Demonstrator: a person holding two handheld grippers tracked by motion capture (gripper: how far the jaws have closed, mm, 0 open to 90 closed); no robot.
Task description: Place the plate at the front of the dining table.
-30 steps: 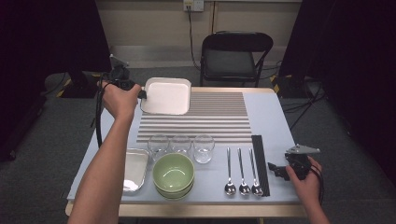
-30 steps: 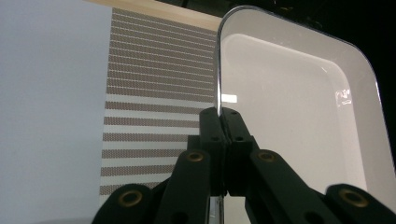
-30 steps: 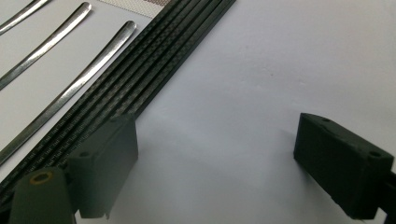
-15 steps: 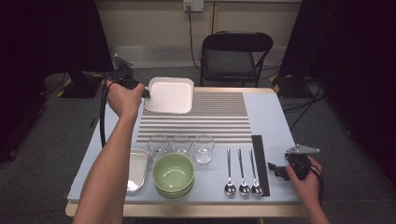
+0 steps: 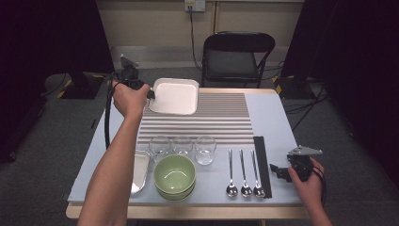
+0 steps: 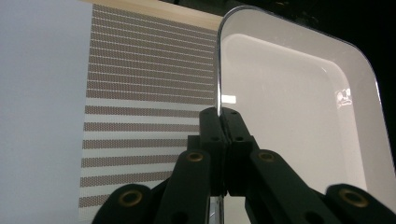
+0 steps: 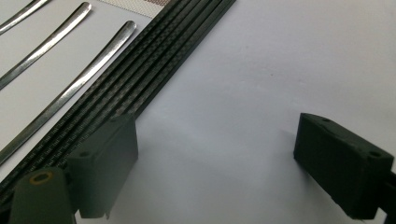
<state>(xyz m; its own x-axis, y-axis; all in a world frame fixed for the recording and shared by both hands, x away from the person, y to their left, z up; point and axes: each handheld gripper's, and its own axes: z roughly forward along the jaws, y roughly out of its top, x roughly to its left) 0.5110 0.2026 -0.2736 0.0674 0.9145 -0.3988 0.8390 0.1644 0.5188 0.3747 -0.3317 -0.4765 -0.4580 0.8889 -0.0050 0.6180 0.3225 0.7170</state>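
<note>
A white square plate [image 5: 175, 96] lies tilted over the far left corner of the striped mat [image 5: 207, 117]. My left gripper [image 5: 149, 94] is shut on its left rim. In the left gripper view the jaws [image 6: 225, 114] meet on the plate's thin edge, and the plate [image 6: 289, 102] spreads to the right above the mat [image 6: 140, 79]. My right gripper [image 5: 278, 170] rests near the table's front right corner, open, with nothing between its fingers. In the right gripper view it [image 7: 217, 158] stands over bare table beside the black chopsticks [image 7: 154, 70].
Three glasses [image 5: 182, 146] stand in a row in front of the mat. Stacked green bowls [image 5: 175, 175] and a metal tray [image 5: 140, 165] sit at the front left. Three spoons [image 5: 243, 169] lie left of the chopsticks [image 5: 261, 160]. A black chair [image 5: 237, 56] stands behind the table.
My left gripper and the white plate have shifted slightly to the right. The right gripper has stayed where it was.
</note>
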